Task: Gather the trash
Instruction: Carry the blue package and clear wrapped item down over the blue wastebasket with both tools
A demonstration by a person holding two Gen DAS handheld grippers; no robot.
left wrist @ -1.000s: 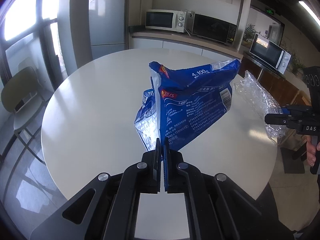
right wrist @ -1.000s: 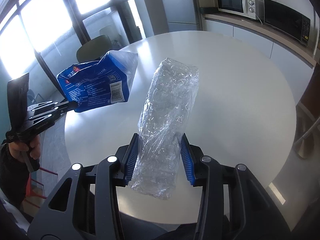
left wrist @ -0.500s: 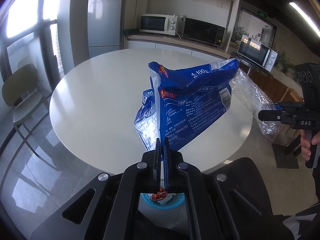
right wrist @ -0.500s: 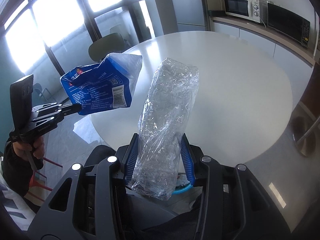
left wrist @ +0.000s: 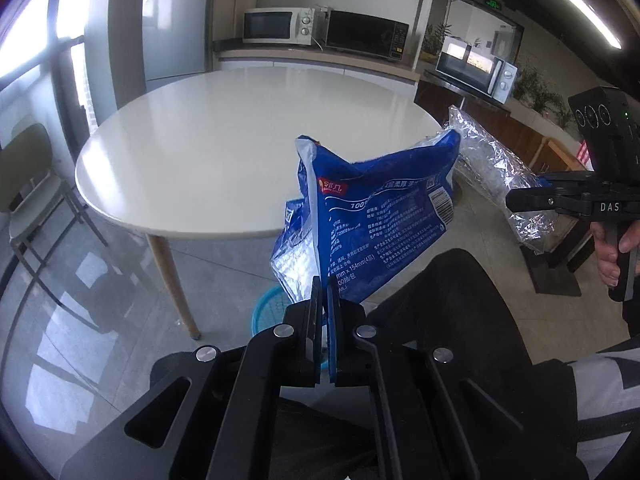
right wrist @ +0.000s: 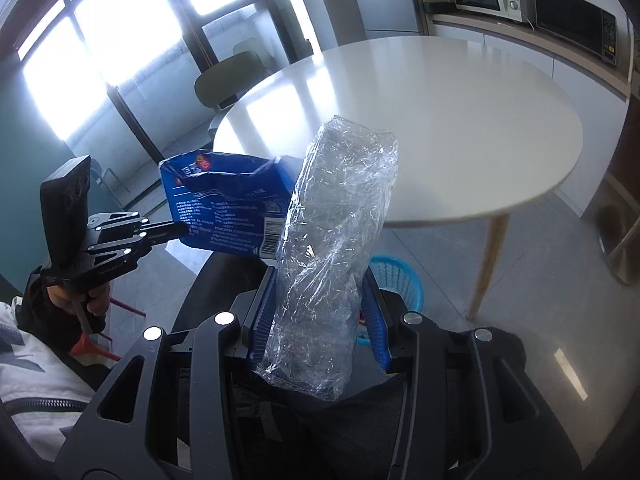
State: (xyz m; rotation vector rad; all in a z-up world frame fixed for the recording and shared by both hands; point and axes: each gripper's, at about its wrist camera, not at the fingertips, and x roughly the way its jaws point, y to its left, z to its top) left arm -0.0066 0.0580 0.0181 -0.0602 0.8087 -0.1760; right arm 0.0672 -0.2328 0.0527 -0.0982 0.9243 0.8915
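Left wrist view: the left gripper (left wrist: 323,292) is clenched on the lower edge of a blue plastic bag (left wrist: 380,216), held in the air past the near edge of the round white table (left wrist: 248,144), above a blue basket (left wrist: 268,308) on the floor.

Right wrist view: the right gripper (right wrist: 320,308) is grasping a crumpled clear plastic wrapper (right wrist: 332,240), upright, off the table's near edge, over the basket (right wrist: 400,284).
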